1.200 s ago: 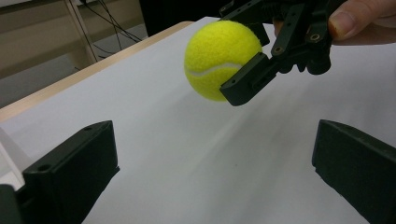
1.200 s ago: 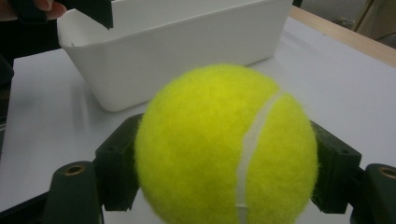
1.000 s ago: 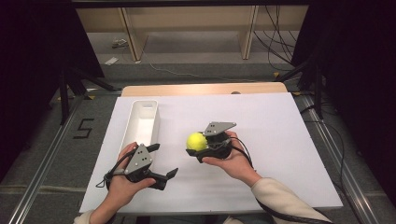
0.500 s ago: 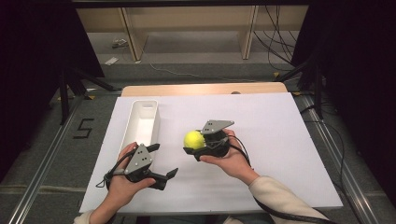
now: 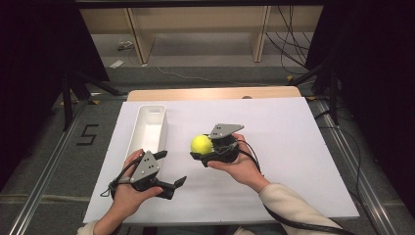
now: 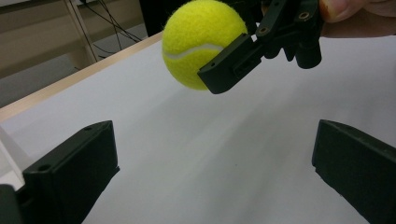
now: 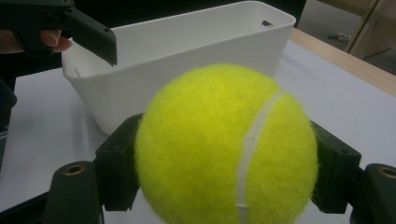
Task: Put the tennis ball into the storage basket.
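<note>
A yellow tennis ball [image 5: 201, 144] is held above the white table, my right gripper [image 5: 203, 149] shut on it. The right gripper view has the ball [image 7: 226, 144] close up between the two black jaws, with the white bin [image 7: 187, 60] just behind it. My left gripper [image 5: 172, 172] stands open near the table's front left, nothing between its jaws. From the left gripper view [image 6: 215, 186] the ball [image 6: 198, 42] hangs up ahead in the other gripper's jaws.
A long white bin [image 5: 149, 128] lies at the table's left, its inside bare as far as it shows. The white table top [image 5: 293, 147] ends at a wooden strip [image 5: 215, 93] at the back. Stands and cables are on the floor around.
The right gripper has carried the ball slightly left and up, toward the bin. The left gripper has stayed in place.
</note>
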Motion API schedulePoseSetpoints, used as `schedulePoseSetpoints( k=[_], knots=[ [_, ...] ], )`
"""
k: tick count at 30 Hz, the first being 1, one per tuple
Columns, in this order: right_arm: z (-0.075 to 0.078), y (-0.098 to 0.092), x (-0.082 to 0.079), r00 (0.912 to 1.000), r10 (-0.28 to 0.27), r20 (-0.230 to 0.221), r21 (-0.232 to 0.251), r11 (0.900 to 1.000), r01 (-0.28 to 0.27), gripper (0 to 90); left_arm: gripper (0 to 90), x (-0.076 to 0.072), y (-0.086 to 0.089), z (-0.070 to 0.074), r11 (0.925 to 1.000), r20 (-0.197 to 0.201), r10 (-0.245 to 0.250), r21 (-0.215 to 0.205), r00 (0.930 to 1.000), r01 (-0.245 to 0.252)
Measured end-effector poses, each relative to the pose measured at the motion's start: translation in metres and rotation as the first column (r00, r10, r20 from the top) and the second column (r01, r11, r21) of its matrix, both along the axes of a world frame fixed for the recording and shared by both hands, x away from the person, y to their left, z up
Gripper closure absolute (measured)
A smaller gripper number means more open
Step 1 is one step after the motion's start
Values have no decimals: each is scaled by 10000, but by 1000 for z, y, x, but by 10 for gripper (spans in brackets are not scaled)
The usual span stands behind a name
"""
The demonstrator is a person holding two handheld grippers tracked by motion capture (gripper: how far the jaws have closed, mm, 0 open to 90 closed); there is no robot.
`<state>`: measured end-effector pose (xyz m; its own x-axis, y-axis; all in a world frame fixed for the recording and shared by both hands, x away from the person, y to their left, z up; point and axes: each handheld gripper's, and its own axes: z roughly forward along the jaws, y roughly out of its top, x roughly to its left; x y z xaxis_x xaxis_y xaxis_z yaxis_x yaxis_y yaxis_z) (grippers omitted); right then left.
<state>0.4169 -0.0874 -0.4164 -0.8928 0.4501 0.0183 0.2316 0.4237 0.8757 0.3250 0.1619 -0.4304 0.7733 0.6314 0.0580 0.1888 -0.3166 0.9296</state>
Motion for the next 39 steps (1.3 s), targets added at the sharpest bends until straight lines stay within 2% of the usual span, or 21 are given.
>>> schedulePoseSetpoints(
  k=[39],
  knots=[
    [11, 4, 6, 9997, -84, 211, 377, 9993, 76, 263, 0, 0, 0, 0, 10000, 2, -8, -12, 10000, 8]
  ],
)
